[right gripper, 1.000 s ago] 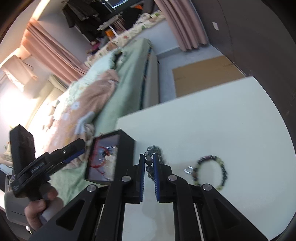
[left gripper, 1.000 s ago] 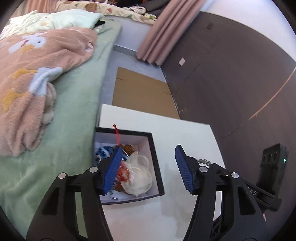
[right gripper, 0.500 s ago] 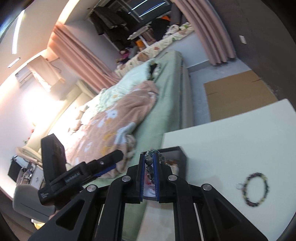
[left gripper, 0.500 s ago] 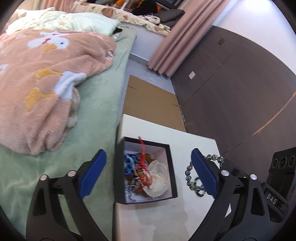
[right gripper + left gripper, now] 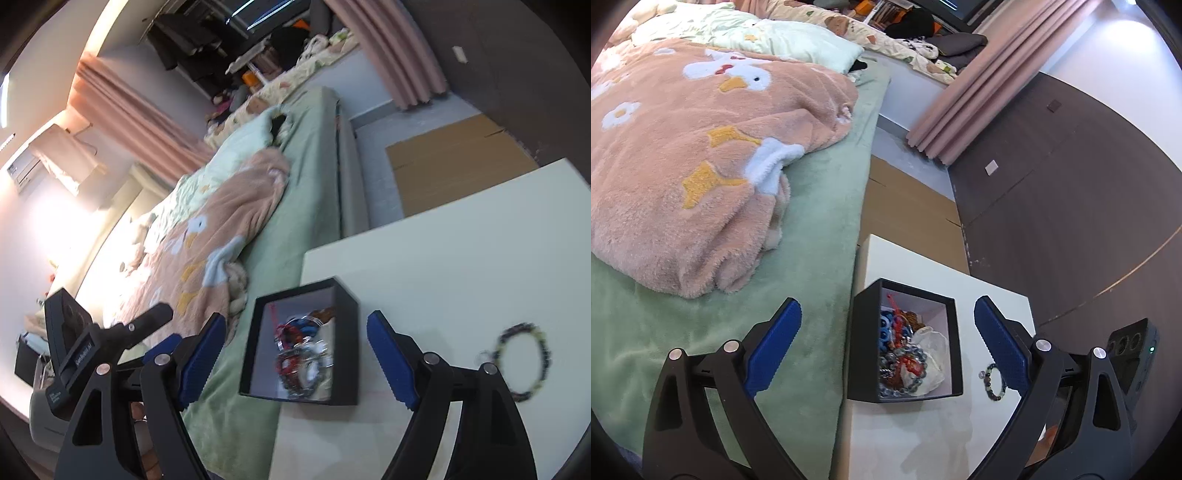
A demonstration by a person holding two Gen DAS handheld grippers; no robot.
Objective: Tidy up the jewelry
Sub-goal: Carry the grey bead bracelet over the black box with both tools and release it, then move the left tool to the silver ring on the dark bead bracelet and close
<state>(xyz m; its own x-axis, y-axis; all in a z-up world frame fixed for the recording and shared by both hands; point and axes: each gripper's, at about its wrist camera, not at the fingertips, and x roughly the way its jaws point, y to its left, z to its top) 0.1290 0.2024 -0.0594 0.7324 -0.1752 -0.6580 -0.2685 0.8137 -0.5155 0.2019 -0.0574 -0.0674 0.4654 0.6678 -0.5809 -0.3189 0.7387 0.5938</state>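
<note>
A black open box (image 5: 864, 343) with a white inside stands at the left edge of the white table (image 5: 923, 435). It holds a heap of jewelry (image 5: 905, 358): blue, red and grey bead strings. The box also shows in the right wrist view (image 5: 345, 347). A dark bead bracelet (image 5: 993, 382) lies on the table right of the box, also in the right wrist view (image 5: 524, 360). My left gripper (image 5: 886, 347) is open and empty above the box. My right gripper (image 5: 295, 354) is open and empty, held above the box.
A bed with a green sheet (image 5: 820, 206) and a pink duck blanket (image 5: 683, 177) runs along the table's left edge. Flat cardboard (image 5: 908, 210) lies on the floor beyond the table. A dark wall (image 5: 1071, 192) stands at the right.
My right gripper carried a grey bead bracelet over the box, opened and let it drop inside. My left gripper opened wider and drew back and up from the box.
</note>
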